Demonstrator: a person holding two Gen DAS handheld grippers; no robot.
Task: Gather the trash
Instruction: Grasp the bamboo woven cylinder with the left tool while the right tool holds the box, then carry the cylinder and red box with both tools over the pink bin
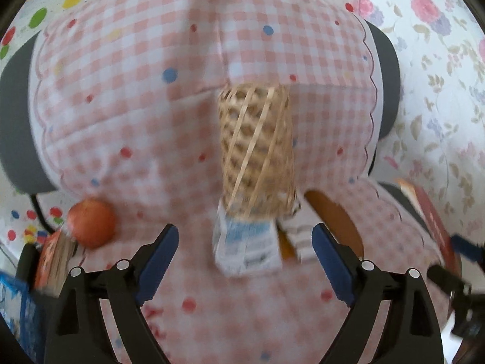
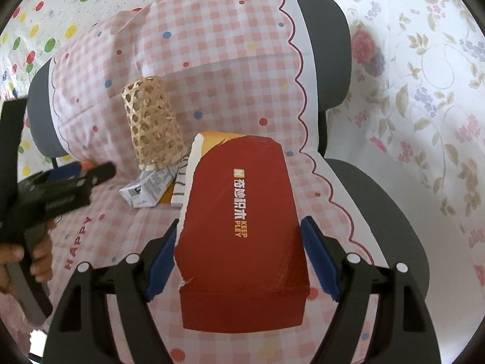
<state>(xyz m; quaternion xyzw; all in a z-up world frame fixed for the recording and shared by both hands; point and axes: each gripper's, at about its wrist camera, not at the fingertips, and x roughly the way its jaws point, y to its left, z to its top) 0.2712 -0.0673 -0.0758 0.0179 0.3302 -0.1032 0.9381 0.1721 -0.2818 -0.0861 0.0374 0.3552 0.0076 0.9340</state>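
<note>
A woven bamboo basket [image 1: 256,148] lies on its side on a chair covered with pink checked cloth [image 1: 127,121]; it also shows in the right wrist view [image 2: 153,121]. A crumpled white and blue carton [image 1: 247,247] lies at its mouth, and shows in the right wrist view [image 2: 148,188]. My left gripper [image 1: 245,261] is open just short of the carton. My right gripper [image 2: 239,257] is open with a red cardboard box [image 2: 242,236] between its fingers, standing on the seat. The left gripper [image 2: 60,182] shows at the left of the right wrist view.
An orange fruit [image 1: 91,227] lies on the seat at the left. A striped white item [image 2: 180,186] and an orange flat piece [image 1: 333,221] lie by the carton. The grey chair back [image 2: 321,45] and seat edge [image 2: 388,218] show. Floral and dotted cloths hang behind.
</note>
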